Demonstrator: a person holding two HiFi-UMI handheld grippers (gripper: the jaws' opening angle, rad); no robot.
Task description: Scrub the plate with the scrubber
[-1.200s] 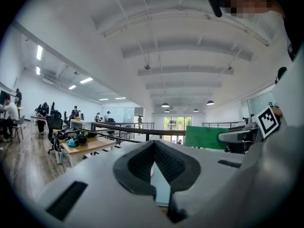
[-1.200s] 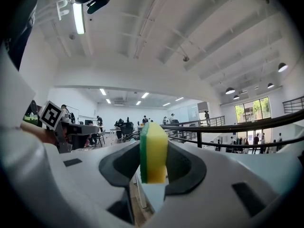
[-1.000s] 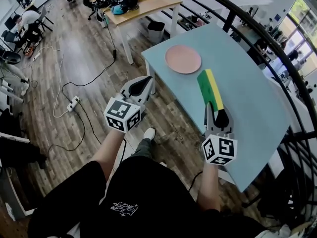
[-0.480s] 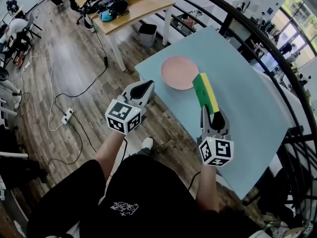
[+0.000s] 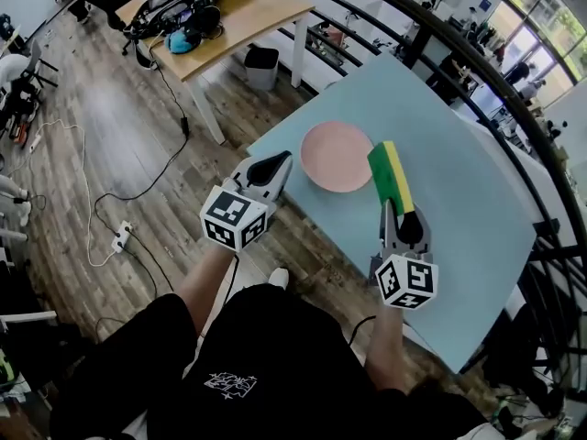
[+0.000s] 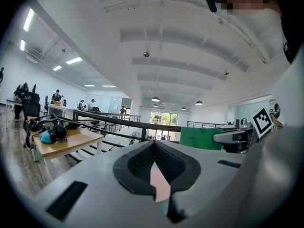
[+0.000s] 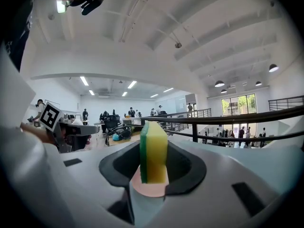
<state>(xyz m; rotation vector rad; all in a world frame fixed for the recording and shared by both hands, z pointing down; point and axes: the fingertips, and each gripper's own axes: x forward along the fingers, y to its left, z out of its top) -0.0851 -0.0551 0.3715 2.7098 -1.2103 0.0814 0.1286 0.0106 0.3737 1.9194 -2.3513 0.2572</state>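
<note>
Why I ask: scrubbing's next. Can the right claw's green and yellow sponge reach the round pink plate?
Likely yes: the right claw holds the sponge by the plate, nothing between.

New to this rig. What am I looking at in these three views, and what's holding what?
No robot here: a person holds a two-jaw gripper in each hand; the marker cubes are part of them. The head view comes from a camera on the person's head, looking down. The other two views come from cameras riding on each gripper, looking along its jaws. On the blue table lies a pink plate. The right gripper is shut on a green-and-yellow scrubber, held by the plate's right edge; contact is unclear. The left gripper is shut and empty, left of the plate.
</note>
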